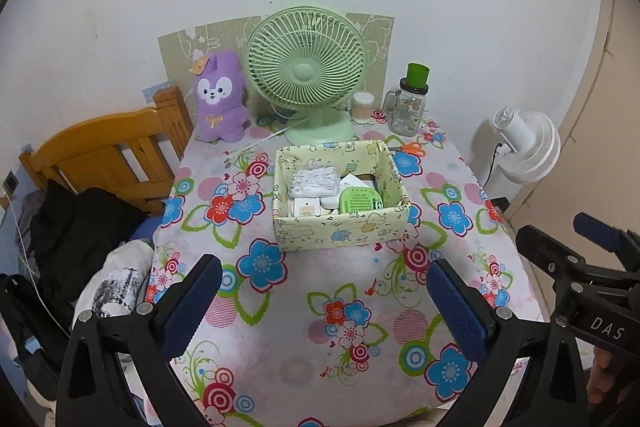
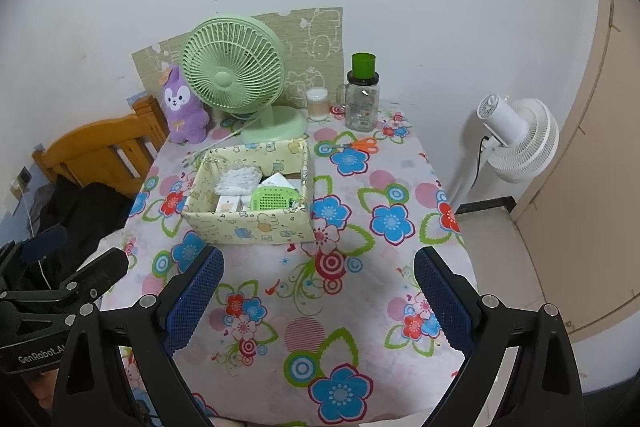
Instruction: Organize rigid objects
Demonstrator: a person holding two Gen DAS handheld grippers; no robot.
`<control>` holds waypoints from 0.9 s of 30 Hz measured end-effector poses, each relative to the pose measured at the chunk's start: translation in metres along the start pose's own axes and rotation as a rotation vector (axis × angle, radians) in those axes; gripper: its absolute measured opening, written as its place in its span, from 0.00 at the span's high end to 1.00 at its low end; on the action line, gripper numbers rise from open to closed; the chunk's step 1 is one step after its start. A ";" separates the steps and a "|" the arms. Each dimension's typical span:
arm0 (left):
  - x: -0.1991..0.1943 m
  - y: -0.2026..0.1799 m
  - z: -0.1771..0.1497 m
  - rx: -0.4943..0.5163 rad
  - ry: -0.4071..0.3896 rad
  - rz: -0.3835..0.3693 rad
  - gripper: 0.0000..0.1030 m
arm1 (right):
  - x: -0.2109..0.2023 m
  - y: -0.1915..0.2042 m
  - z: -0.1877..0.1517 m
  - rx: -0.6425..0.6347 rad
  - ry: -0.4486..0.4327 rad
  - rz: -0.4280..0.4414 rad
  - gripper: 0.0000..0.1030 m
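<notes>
A pale yellow patterned box (image 1: 344, 231) (image 2: 248, 225) sits mid-table on the floral cloth. Inside it lie a green perforated disc (image 1: 360, 201) (image 2: 274, 197), a white packet (image 1: 314, 181) (image 2: 238, 181) and small white boxes. Orange-handled scissors (image 1: 412, 148) (image 2: 360, 145) rest on the cloth behind the box to the right. My left gripper (image 1: 324, 293) hovers open over the near table, short of the box, with nothing between its blue pads. My right gripper (image 2: 318, 285) is likewise open and empty, near the table's front, right of the box.
Along the back wall stand a green desk fan (image 1: 306, 75) (image 2: 236, 79), a purple plush (image 1: 220, 99) (image 2: 182, 107), a cotton-swab tub (image 1: 362, 107) (image 2: 317, 103) and a glass jar with a green lid (image 1: 408, 103) (image 2: 362, 95). A wooden bed frame (image 1: 108, 155) lies left, a white floor fan (image 2: 516, 143) right.
</notes>
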State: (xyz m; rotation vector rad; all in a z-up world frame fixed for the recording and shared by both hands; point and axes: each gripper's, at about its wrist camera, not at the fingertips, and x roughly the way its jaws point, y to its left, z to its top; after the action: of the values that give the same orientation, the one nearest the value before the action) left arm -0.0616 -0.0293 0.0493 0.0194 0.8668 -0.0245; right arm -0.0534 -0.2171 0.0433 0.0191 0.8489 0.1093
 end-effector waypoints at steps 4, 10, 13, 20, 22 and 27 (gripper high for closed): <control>0.001 -0.001 -0.001 0.004 0.006 0.007 0.00 | 0.001 0.001 0.001 -0.004 0.005 0.004 0.05; 0.000 -0.001 -0.001 0.000 0.008 0.007 0.00 | 0.000 0.002 -0.001 -0.006 0.008 0.016 0.05; 0.000 0.000 -0.001 -0.001 0.009 0.005 0.00 | -0.001 0.001 -0.002 -0.005 0.007 0.016 0.05; -0.001 -0.002 0.000 0.004 0.003 0.010 0.00 | -0.003 0.001 -0.003 -0.008 0.001 0.012 0.05; 0.000 -0.003 0.001 0.005 0.003 0.009 0.00 | -0.003 0.001 -0.002 -0.008 0.000 0.009 0.05; 0.000 -0.004 0.001 0.006 0.003 0.010 0.00 | -0.002 0.000 -0.001 -0.007 0.002 0.007 0.05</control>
State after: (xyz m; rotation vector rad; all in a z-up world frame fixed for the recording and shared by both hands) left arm -0.0609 -0.0333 0.0499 0.0294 0.8695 -0.0181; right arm -0.0555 -0.2174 0.0443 0.0150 0.8508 0.1191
